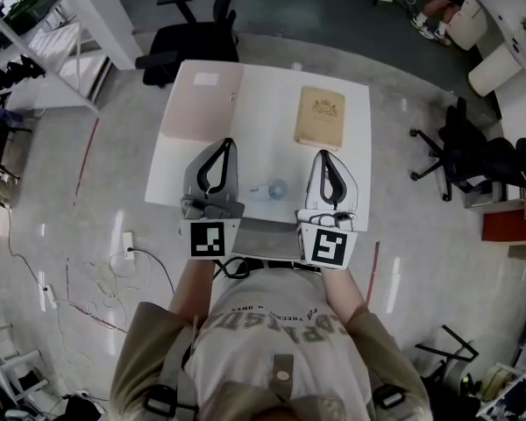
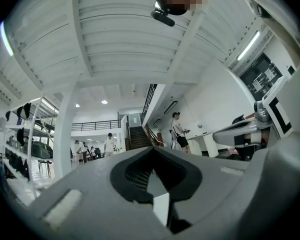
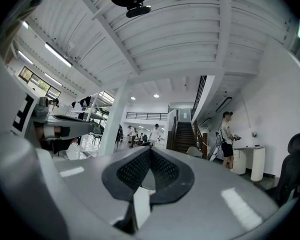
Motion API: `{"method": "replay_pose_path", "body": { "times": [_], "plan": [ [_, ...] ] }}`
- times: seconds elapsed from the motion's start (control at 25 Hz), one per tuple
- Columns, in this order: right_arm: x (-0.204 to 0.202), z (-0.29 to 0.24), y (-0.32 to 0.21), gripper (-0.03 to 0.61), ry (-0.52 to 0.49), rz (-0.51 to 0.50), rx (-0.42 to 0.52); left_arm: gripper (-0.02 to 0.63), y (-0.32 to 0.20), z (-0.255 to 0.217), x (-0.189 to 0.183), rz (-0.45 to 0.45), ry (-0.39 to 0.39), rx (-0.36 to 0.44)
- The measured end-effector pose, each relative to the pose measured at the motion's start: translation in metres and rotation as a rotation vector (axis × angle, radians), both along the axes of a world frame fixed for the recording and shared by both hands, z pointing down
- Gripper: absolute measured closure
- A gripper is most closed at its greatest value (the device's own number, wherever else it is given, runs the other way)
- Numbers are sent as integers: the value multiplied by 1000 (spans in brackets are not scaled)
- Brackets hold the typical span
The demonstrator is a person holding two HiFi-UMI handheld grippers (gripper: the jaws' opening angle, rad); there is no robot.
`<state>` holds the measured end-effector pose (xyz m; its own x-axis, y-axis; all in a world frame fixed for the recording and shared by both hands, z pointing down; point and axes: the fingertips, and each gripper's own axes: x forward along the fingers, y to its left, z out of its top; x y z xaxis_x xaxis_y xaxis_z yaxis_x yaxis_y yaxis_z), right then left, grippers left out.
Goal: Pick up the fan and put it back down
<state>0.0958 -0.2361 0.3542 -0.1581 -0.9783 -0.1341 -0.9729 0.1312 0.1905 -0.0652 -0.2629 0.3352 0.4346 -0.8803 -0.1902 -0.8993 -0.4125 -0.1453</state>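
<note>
A small pale-blue fan [image 1: 270,189] lies on the white table [image 1: 272,95], near its front edge, between my two grippers and touching neither. In the head view the left gripper [image 1: 223,144] is to the fan's left and the right gripper [image 1: 325,154] to its right, both held above the table. The left gripper view looks out level across the room; its jaws [image 2: 152,150] meet at the tip with nothing between them. The right gripper's jaws [image 3: 150,149] are likewise closed and empty. The fan is in neither gripper view.
A tan book [image 1: 321,117] lies at the table's back right and a pinkish sheet [image 1: 202,103] at the back left. Black office chairs stand behind the table [image 1: 193,38] and to its right [image 1: 473,156]. Shelving [image 1: 35,33] is at the left, and cables [image 1: 114,270] lie on the floor.
</note>
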Motion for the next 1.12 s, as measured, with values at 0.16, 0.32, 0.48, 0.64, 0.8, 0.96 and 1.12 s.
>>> {"method": "replay_pose_path", "body": {
  "times": [0.16,0.32,0.48,0.64,0.8,0.96,1.12],
  "plan": [
    [-1,-6,-4,577,-36,-2,22,603,-2,-1,-1,-3,-6,13],
    [0,3,-6,578,15,-20,8,603,-2,-2,-1,-4,-2,15],
    [-6,-2,-12,580,-24,-42,-5,603,-5,-1,0,0,-15,18],
    [-8,-6,-10,580,-25,-48,11,603,-6,1,-4,3,-19,9],
    [-3,0,-11,580,9,-43,3,603,-9,6,-11,-8,-30,-8],
    [-7,-4,-13,580,0,-42,9,603,-12,5,-14,-12,-9,-3],
    [-6,1,-13,580,25,-38,1,603,-13,11,-18,-16,-38,-25]
  ]
}}
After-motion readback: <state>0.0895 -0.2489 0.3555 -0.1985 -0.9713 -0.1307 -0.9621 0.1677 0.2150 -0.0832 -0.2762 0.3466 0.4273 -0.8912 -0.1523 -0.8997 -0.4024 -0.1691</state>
